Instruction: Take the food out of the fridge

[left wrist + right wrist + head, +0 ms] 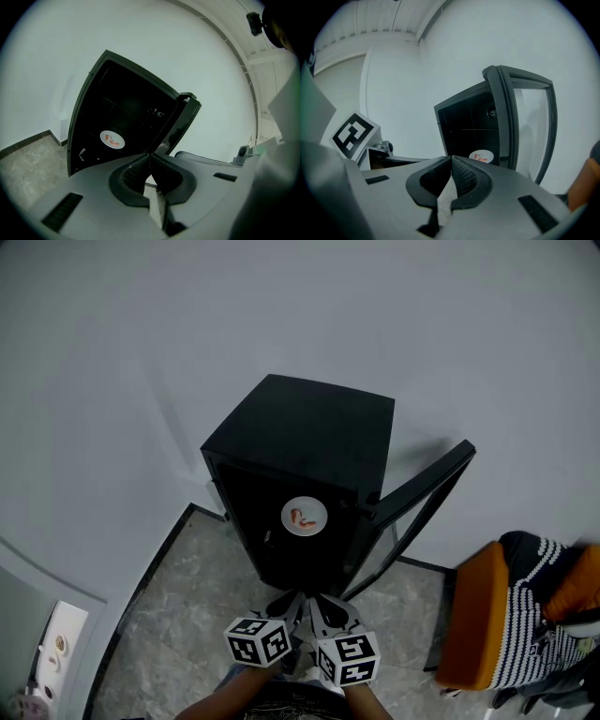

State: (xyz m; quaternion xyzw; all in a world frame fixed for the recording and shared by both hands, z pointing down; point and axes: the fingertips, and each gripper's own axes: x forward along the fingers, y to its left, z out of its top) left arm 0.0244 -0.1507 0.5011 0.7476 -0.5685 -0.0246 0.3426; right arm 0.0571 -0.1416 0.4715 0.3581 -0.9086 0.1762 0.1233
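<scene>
Orange padded seat [472, 620] at right edge, striped cloth [527, 607] draped on it. Grey stone floor [178, 615], white wall [141, 352].

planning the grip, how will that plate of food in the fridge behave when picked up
The plate looks flat and stiff, so probably light, but pinched at one edge it may tilt. The food seems to lie loose on top and could slide off if it does.
</scene>
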